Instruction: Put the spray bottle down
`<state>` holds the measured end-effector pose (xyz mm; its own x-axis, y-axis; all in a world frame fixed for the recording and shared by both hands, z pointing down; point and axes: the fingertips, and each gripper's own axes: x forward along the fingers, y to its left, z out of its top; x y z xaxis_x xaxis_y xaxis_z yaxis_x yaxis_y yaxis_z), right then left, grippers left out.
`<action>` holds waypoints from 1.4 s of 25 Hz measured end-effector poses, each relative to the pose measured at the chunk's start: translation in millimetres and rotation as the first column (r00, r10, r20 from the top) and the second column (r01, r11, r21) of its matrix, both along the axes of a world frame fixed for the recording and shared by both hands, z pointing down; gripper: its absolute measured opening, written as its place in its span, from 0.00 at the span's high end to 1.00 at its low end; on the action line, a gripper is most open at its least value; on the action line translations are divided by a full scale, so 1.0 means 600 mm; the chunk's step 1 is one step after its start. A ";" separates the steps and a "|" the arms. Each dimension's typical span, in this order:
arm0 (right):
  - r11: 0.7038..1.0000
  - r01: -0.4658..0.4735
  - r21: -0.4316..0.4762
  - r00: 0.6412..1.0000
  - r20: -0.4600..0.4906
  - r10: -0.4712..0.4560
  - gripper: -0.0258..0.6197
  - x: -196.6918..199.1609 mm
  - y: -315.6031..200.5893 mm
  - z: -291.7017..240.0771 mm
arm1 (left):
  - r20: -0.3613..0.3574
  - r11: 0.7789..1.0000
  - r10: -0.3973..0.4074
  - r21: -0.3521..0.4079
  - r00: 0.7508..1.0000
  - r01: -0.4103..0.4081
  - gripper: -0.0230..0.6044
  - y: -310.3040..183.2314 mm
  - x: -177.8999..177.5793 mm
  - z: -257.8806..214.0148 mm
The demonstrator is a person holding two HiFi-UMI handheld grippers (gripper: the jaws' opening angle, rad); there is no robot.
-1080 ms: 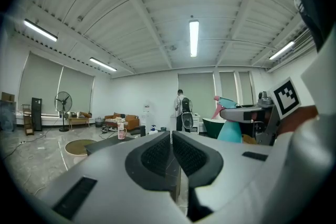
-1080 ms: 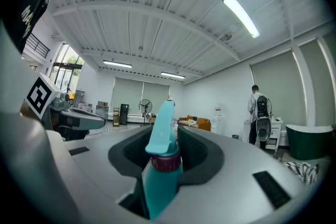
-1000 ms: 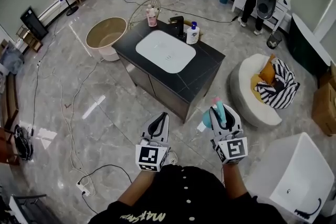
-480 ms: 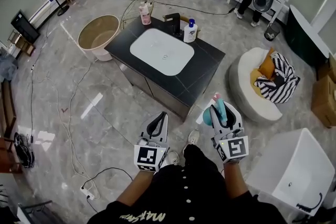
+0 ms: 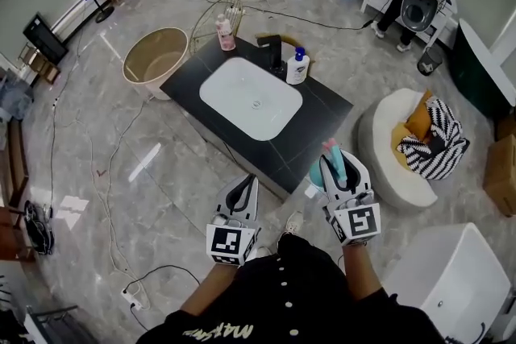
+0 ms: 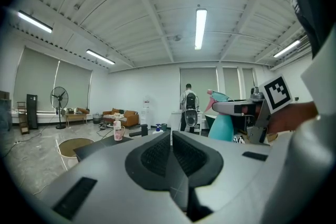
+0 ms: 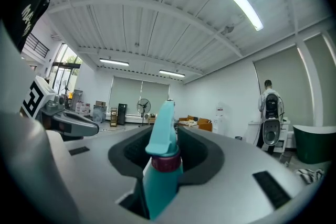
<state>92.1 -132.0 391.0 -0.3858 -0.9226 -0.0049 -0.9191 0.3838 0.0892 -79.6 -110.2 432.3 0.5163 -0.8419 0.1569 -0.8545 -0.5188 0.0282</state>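
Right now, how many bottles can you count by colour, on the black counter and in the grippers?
Teal: 1, the spray bottle clamped in the right gripper
Pink: 1, the pink bottle on the counter
White with blue top: 1, the white pump bottle beside the faucet
Total: 3

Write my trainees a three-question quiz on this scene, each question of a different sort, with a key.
1. True or false: the left gripper has its jaws together with nothing between them.
2. What does the right gripper hold? A: a teal spray bottle. B: a mug. C: a sponge.
3. Fill in: the white sink is set in a ___ counter.

Key: 1 true; 2 A; 3 black.
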 end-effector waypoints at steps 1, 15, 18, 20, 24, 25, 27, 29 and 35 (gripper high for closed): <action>1.000 0.008 0.001 1.000 0.001 -0.008 0.77 0.004 -0.020 0.001 | 0.000 1.000 -0.005 0.002 1.000 0.005 0.93 -0.017 0.006 0.001; 0.998 0.062 -0.005 0.998 0.004 -0.062 0.77 0.063 -0.184 0.019 | -0.020 0.997 -0.073 0.025 0.997 0.074 0.93 -0.171 0.078 -0.008; 0.998 0.062 -0.007 0.998 0.001 -0.062 0.77 0.065 -0.200 0.025 | -0.020 0.997 -0.075 0.023 0.997 0.076 0.93 -0.185 0.083 -0.012; 0.998 0.061 -0.014 0.998 -0.001 -0.061 0.77 0.065 -0.207 0.030 | -0.018 0.997 -0.069 0.023 0.997 0.069 0.93 -0.191 0.086 -0.012; 0.999 0.047 -0.026 0.999 -0.002 -0.047 0.77 0.063 -0.221 0.039 | -0.015 0.999 -0.049 0.018 0.999 0.050 0.93 -0.202 0.088 -0.016; 0.999 0.041 -0.030 0.999 -0.003 -0.041 0.77 0.063 -0.225 0.042 | -0.015 0.999 -0.043 0.013 0.999 0.044 0.93 -0.205 0.088 -0.017; 0.999 0.032 -0.036 0.999 -0.004 -0.032 0.77 0.061 -0.233 0.047 | -0.015 1.000 -0.028 0.005 1.000 0.028 0.93 -0.207 0.089 -0.016; 0.999 0.028 -0.046 1.000 -0.002 -0.028 0.77 0.057 -0.243 0.057 | -0.011 1.000 -0.012 0.003 1.000 0.012 0.92 -0.210 0.091 -0.013; 0.995 0.025 -0.096 1.000 -0.009 -0.026 0.77 0.040 -0.279 0.132 | -0.023 0.998 0.003 -0.057 1.000 -0.005 0.93 -0.204 0.074 0.029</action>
<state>116.1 -299.3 470.0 -0.4091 -0.9083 0.0868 -0.9079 0.4147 0.0604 -35.1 -232.3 449.5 0.5238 -0.8299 0.1923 -0.8511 -0.5193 0.0772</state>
